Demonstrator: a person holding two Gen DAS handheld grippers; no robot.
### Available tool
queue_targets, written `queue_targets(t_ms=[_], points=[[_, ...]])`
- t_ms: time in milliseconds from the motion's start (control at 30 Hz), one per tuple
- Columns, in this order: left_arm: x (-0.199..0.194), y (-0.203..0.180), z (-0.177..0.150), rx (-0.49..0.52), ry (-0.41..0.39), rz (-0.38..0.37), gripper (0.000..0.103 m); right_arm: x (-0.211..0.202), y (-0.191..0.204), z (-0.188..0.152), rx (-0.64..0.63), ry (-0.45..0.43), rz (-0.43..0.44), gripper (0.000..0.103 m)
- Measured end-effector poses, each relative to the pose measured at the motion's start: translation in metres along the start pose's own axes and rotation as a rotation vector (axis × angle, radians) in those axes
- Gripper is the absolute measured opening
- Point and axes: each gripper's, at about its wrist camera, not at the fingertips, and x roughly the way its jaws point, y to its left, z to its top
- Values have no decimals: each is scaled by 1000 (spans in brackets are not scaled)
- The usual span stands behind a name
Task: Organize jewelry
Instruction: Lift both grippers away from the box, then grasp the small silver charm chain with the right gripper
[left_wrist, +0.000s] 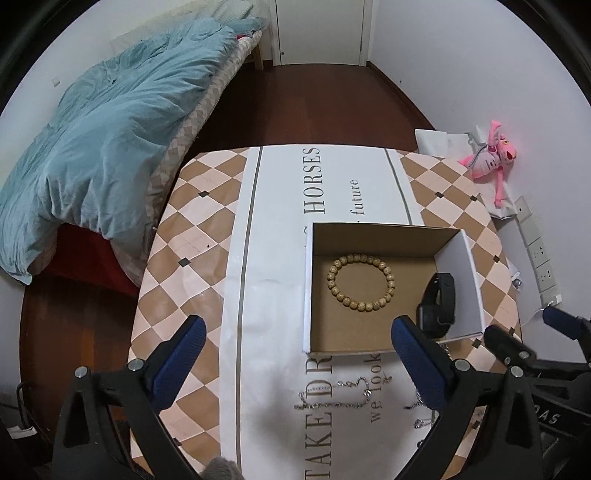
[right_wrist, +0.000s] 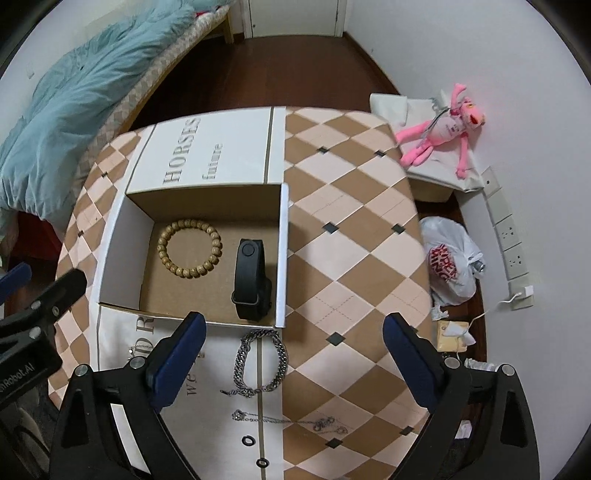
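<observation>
Only your right wrist view shows the steel chain bracelet (right_wrist: 260, 363) outside the box (right_wrist: 282, 258). Both claws, left claw (left_wrist: 297, 360) and right claw (right_wrist: 291, 354), gape wide, empty, angled steeply down.

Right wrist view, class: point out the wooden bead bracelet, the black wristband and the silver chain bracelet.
wooden bead bracelet (right_wrist: 213, 236): right wrist view, a bead on its right side.
black wristband (right_wrist: 248, 266): right wrist view, its strap.
silver chain bracelet (right_wrist: 240, 356): right wrist view, left links.

The white paper sheet (right_wrist: 221, 147) under the box reads "HORSES" and "future".
</observation>
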Motion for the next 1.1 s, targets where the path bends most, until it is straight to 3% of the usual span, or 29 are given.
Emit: queue_targets(t_ms=[600, 733, 900, 1100], points=[[-102, 0, -24, -5, -150, -13, 102, -122, -6, -31, 24, -226, -2, 98], [-110, 3, -32, -21, -154, 19, 102, -133, -10, -42, 46, -241, 26, 98], [-92, 7, -53, -30, -136, 50, 102, -105, -22, -65, 85, -170, 21, 98], [-36, 5, -92, -27, -23, 100, 102, -18, -45, -107, 161, 15, 23, 98]])
